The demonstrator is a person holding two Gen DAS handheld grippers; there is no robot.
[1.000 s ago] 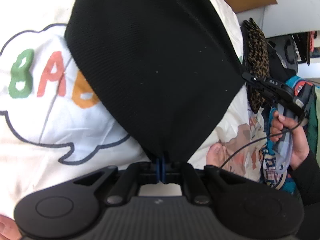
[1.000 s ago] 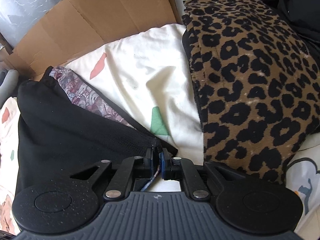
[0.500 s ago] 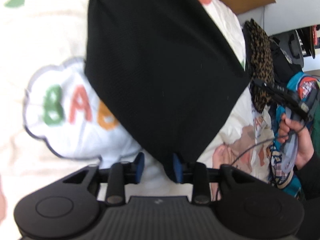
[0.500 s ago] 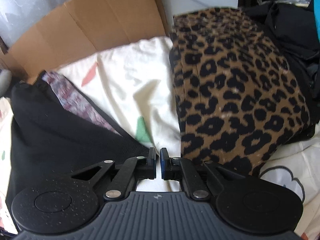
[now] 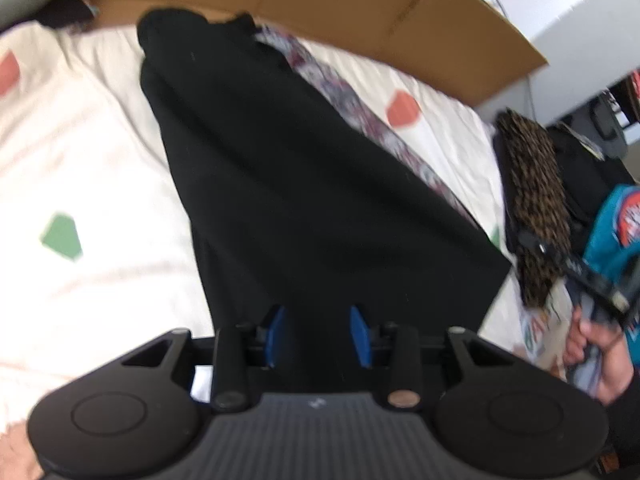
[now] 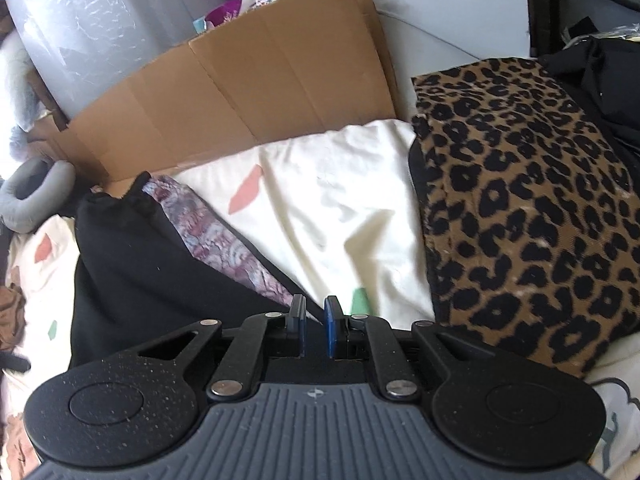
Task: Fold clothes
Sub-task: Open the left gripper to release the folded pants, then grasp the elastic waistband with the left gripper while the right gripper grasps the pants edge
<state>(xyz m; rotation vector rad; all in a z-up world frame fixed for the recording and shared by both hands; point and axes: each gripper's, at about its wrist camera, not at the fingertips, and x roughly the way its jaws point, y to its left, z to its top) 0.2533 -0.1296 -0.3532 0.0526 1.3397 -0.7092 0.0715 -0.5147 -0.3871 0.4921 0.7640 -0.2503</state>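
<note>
A folded black garment lies flat on the white printed bedsheet, and a purple patterned lining shows along its right edge. My left gripper is open above the garment's near edge, its blue pads wide apart and holding nothing. In the right wrist view the same black garment lies to the left. My right gripper is slightly open just behind the garment's near corner, with nothing gripped. In the left wrist view a hand holds the right gripper at the far right.
A folded leopard-print garment sits on the sheet to the right, with dark clothes behind it. Flattened cardboard stands along the far side. A grey neck pillow lies far left. A teal garment is at the right.
Both grippers let go of the black garment's near corners and opened. The left one opened wide and drew back, so the whole garment now shows lying flat.
</note>
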